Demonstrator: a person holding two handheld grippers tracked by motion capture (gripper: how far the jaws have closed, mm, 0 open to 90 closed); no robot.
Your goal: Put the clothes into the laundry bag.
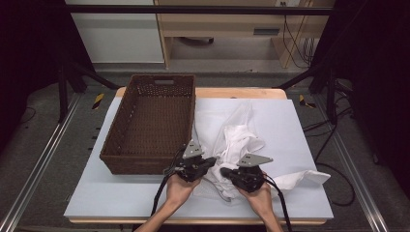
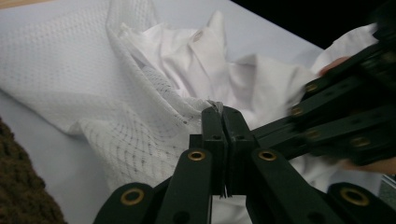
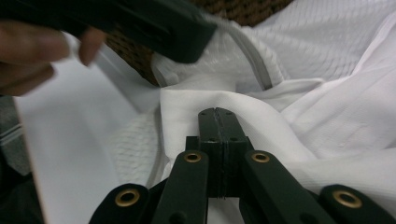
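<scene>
**Mia:** Dark curtains hang on both sides of the room, and a pale wall and a wooden shelf stand at the back. What's in the middle?

**Ben:** A table [image 1: 290, 193] with a smooth light blue-grey top. A thin strip of wood shows along its far edge. Grey floor and metal rails run along both sides of it.

**Mia:** And the white stuff?

**Ben:** That's a white cloth [image 1: 237, 140], all crumpled up. It lies on the right half of the table, just beside the basket. Part of it is plain, and part is netted with little holes.

**Mia:** Who's got it?

**Ben:** A person, with two black grippers. The left gripper [image 2: 223, 113] has its jaws pressed tight together. A bit of the netted part is pinched at the tips.

**Mia:** And the other one?

**Ben:** The right gripper [image 3: 218, 114] has its jaws squeezed together too. They sit on a fold of the plain part, but I can't tell if any cloth is caught between them. Both grippers are close together at the near edge of the cloth.

**Mia:** What about the basket?

**Ben:** The brown woven basket [image 1: 118, 125] sits on the left half of the table. It has a handle hole at the far end.
</scene>
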